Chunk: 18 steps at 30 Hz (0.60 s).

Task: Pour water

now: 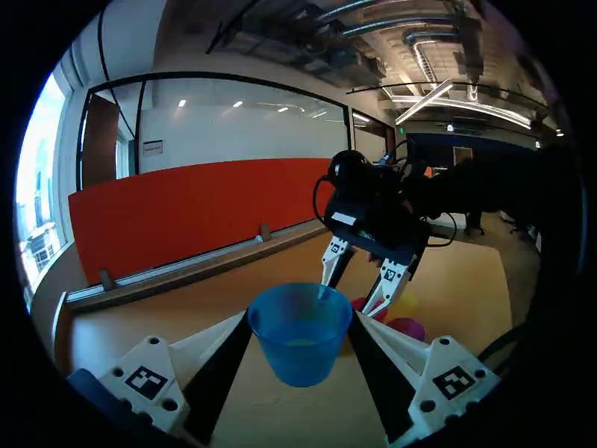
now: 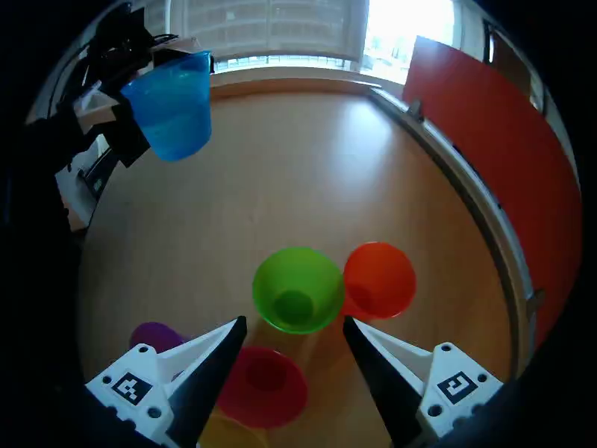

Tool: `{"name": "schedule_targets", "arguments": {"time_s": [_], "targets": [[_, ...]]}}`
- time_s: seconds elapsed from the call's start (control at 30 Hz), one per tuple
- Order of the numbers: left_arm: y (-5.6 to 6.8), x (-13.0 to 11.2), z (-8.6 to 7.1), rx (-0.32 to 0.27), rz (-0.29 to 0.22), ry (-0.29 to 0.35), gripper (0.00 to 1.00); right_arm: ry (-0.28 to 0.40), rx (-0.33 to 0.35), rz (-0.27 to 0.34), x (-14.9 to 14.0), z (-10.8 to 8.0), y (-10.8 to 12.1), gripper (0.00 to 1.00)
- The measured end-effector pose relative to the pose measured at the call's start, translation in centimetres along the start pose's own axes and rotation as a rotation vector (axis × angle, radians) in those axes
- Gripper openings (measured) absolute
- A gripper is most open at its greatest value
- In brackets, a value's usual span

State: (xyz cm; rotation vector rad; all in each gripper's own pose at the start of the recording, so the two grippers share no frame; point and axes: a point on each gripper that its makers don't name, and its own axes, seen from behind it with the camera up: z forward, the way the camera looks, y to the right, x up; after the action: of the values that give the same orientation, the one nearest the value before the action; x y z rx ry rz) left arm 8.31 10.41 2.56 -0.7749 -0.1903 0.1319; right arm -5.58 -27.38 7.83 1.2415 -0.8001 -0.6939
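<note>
A translucent blue cup [image 1: 300, 340] stands upright between my left gripper's [image 1: 300, 328] fingers, which are shut on its sides. A faint level line shows low through its wall. In the right gripper view the same blue cup [image 2: 172, 104] hangs high above the table at the upper left. My right gripper [image 2: 295, 336] is open and holds nothing; it hovers over a green cup [image 2: 297, 290] on the wooden table [image 2: 298, 164]. In the left gripper view the right gripper [image 1: 349, 297] points down just behind the blue cup.
Around the green cup stand an orange cup [image 2: 379, 280], a red cup [image 2: 261, 384], a purple cup [image 2: 154, 336] and a yellow cup [image 2: 224, 434]. A red partition [image 2: 500, 157] with a rail runs along the table's edge. Windows lie beyond the far edge.
</note>
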Motion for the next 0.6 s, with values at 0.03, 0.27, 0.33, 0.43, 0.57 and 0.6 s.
{"name": "schedule_targets", "arguments": {"time_s": [0.03,0.27,0.33,0.43,0.57,0.6], "targets": [[0.0,0.0,0.0,0.0,0.0,0.0,0.87,-0.001,0.001,-0.001,0.0,0.1,0.0,1.0],[-0.1,0.0,-0.1,0.0,0.0,-0.001,0.87,0.001,0.009,-0.002,0.6,0.9,0.2,1.0],[-0.1,-0.1,-0.1,0.0,0.0,-0.001,0.88,0.002,0.01,-0.005,0.7,1.1,0.2,1.0],[-0.1,-0.2,-0.1,0.0,-0.002,-0.001,0.88,0.002,0.012,-0.01,1.0,1.4,0.2,1.0],[-0.3,-0.3,-0.1,0.001,-0.004,-0.002,0.87,0.002,0.014,-0.013,1.4,1.9,0.3,1.0],[-0.3,-0.3,-0.1,0.002,-0.004,-0.002,0.87,0.002,0.014,-0.013,1.5,2.0,0.3,1.0]]}}
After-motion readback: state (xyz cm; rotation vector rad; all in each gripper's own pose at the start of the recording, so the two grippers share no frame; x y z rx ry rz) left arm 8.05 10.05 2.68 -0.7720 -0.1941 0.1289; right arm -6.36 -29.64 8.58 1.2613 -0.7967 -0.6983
